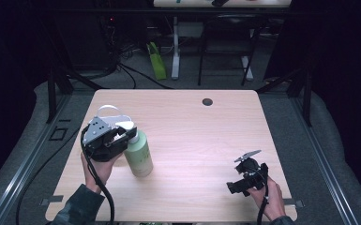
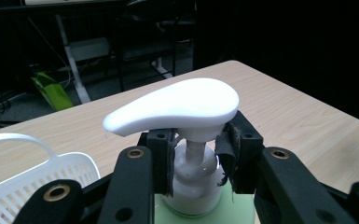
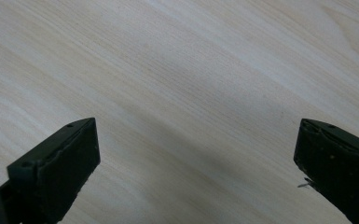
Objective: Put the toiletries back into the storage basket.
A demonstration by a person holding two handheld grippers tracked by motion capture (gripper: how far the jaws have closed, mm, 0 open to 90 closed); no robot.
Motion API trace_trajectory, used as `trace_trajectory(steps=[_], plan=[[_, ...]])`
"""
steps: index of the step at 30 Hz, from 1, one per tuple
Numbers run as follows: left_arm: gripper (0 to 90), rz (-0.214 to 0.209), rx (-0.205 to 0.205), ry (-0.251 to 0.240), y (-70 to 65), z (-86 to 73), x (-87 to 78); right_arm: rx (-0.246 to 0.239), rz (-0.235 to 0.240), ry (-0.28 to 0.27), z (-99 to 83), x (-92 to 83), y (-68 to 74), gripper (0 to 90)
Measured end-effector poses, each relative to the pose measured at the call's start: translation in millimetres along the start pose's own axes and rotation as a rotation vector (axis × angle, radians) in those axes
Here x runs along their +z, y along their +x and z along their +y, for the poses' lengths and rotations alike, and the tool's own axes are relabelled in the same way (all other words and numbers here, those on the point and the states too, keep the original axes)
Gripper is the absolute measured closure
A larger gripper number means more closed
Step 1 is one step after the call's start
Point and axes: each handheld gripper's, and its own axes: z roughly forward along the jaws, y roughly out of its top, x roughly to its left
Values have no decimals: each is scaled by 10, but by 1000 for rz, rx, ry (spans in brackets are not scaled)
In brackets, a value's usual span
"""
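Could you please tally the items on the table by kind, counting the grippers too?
Bottles: 1, green with a white pump
Baskets: 1, white
Grippers: 2, left and right
Total: 4

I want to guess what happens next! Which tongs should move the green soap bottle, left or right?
Probably the left. The left tongs are shut on the green soap bottle's neck, under its white pump. The right tongs are open over bare table, far from the bottle.
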Motion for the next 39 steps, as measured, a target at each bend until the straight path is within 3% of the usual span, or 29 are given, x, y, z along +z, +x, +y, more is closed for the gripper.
trace_trajectory(steps=[22, 39], plan=[[676, -4, -4, -26, 21, 79, -65, 0, 0, 0, -2, -9, 6, 0], [676, -22, 20, -36, 29, 238, -134, -13, -7, 2, -5, -14, 12, 0]])
